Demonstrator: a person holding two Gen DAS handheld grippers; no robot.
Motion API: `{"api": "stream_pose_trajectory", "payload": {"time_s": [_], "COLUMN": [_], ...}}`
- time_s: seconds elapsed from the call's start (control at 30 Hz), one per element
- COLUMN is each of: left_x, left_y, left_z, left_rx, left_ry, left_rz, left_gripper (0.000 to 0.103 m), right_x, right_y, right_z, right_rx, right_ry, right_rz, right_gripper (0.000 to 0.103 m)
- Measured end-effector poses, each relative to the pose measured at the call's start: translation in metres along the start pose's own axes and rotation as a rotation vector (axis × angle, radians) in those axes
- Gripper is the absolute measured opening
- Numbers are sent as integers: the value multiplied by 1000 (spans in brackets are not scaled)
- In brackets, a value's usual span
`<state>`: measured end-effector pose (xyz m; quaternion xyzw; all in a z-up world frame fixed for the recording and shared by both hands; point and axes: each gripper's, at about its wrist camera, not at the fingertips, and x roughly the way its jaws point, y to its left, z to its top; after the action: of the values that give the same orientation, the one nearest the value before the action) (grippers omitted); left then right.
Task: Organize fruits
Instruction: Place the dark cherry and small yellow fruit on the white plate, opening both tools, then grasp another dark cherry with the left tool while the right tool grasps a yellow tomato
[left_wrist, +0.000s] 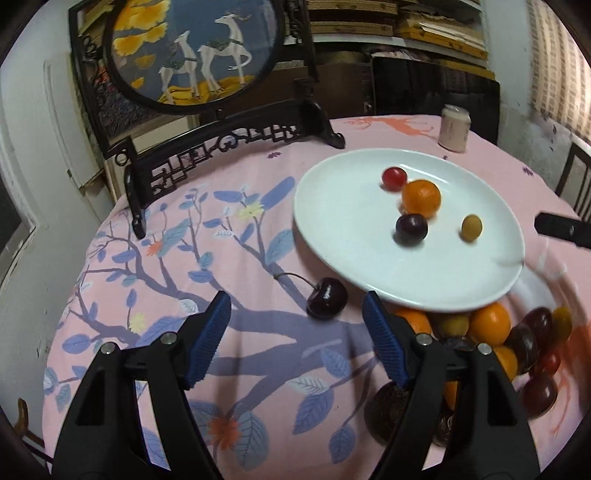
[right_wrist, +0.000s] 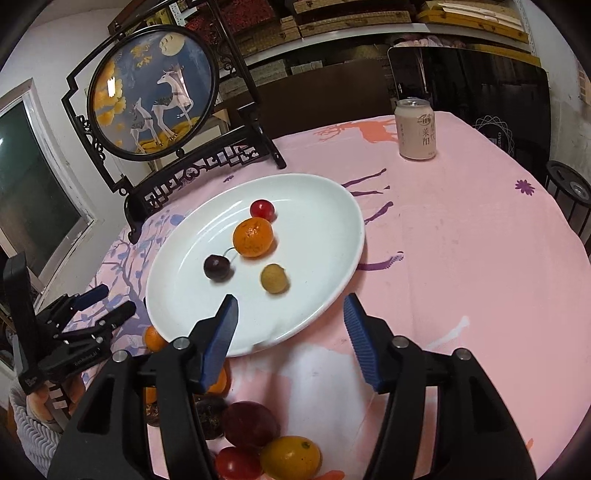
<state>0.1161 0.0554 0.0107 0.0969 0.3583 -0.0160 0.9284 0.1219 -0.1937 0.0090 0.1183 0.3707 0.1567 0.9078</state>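
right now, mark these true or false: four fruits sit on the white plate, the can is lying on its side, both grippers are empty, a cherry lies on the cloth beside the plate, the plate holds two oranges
1. Four fruits sit on the white plate. True: a red tomato, an orange, a dark cherry and a yellow-green fruit.
2. The can is lying on its side. False: it stands upright on the pink cloth.
3. Both grippers are empty. True: the left gripper and right gripper stand open with nothing between the fingers.
4. A cherry lies on the cloth beside the plate. True: the loose cherry lies just off the rim.
5. The plate holds two oranges. False: only one.
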Motion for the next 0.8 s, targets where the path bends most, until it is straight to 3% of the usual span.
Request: {"api": "stream_pose_trajectory", "payload": {"time_s": [0.17, 0.43, 0.63, 0.7, 0.77, 0.8], "left_x": [18, 40, 53, 52, 52, 51], "left_y": [-9, -6, 6, 6, 3, 1], "left_z": [-2, 1, 4, 4, 4, 4], "left_rx": [50, 20, -53, -52, -38, -29], "left_ry": [38, 71, 104, 101, 96, 96], "left_rz": [34, -10, -79, -78, -64, -62], "left_gripper": [75, 74, 57, 47, 31, 29], "right_x": [-1, 3, 2, 1, -4, -7], "right_y": [2, 1, 2, 2, 2, 3], "right_z": [-1, -2, -3, -5, -9, -12], "right_rx": [-5, -6, -14, -14, -17, -22], "right_ry": [6, 21, 18, 16, 18, 16], "right_rz": [-10, -22, -33, -33, -26, -25], "right_gripper": [60, 60, 60, 60, 60, 60]}}
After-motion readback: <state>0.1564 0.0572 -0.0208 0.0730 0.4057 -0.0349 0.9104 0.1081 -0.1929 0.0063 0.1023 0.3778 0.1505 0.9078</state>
